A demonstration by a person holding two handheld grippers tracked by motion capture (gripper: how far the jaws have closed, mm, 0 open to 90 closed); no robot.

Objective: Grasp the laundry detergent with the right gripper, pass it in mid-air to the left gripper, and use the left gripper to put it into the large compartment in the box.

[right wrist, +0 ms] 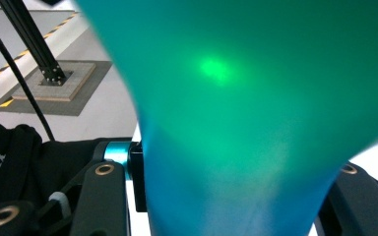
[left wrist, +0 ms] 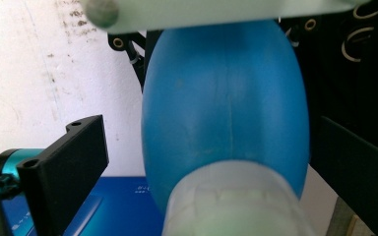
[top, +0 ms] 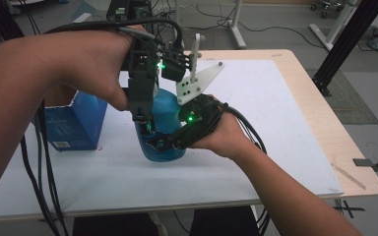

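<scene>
A person's left forearm (top: 39, 93) fills the near left of the high view, reaching over the table (top: 285, 123) with the left hand-held gripper (top: 142, 115) pointing down onto a blue rubber bulb (top: 165, 115). The bulb stands near the middle of the white table top, its base on the surface, just right of a blue cardboard box (top: 76, 123) whose top is torn open. In the left gripper view the bulb (left wrist: 226, 113) sits between the two black jaws, with a pale translucent collar (left wrist: 236, 201) at its near end; the left jaw stands clear of the bulb's side, and the right jaw's contact cannot be made out, so the grip there cannot be told. The right hand-held gripper (top: 165, 142) comes in low from the right, held in the person's right hand (top: 221, 137), and its jaws are closed on the lower part of the bulb. In the right gripper view the bulb (right wrist: 256, 123) narrows between those jaws, tinted green by a small light.
</scene>
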